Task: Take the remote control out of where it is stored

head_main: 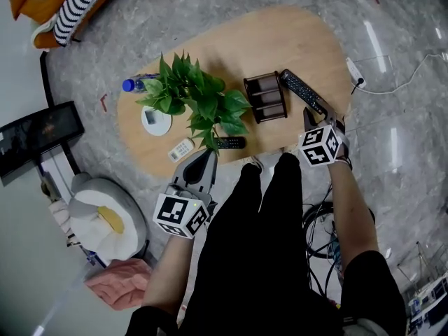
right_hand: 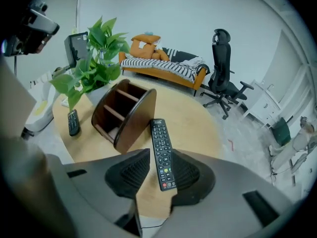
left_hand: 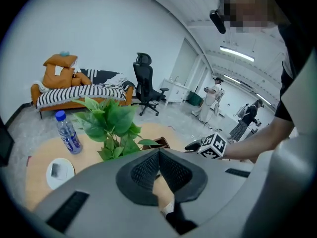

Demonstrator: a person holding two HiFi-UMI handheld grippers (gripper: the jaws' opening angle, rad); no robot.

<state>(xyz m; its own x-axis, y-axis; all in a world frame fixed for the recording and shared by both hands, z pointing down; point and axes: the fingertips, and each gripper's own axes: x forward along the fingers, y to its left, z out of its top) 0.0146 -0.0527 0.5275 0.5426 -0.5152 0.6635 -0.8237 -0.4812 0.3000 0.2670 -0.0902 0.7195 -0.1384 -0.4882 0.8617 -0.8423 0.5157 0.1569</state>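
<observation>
Right gripper (right_hand: 159,168): we log jaws spread, remote control (right_hand: 161,150) lying between them on table (right_hand: 198,123), just beside wooden organizer (right_hand: 124,115), whose compartments are possibly bare but too shadowed to tell. Left gripper (left_hand: 158,157): jaws pressed together. Bottle (left_hand: 67,133) label unreadable.

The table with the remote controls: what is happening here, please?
A person holds a tool in each hand over an oval wooden table. The long black remote lies on the table beside the wooden holder, already out of it. Its near end sits between the open jaws of the right tool, which do not press on it. The left tool is shut and empty, at the table's near edge by the plant.
</observation>
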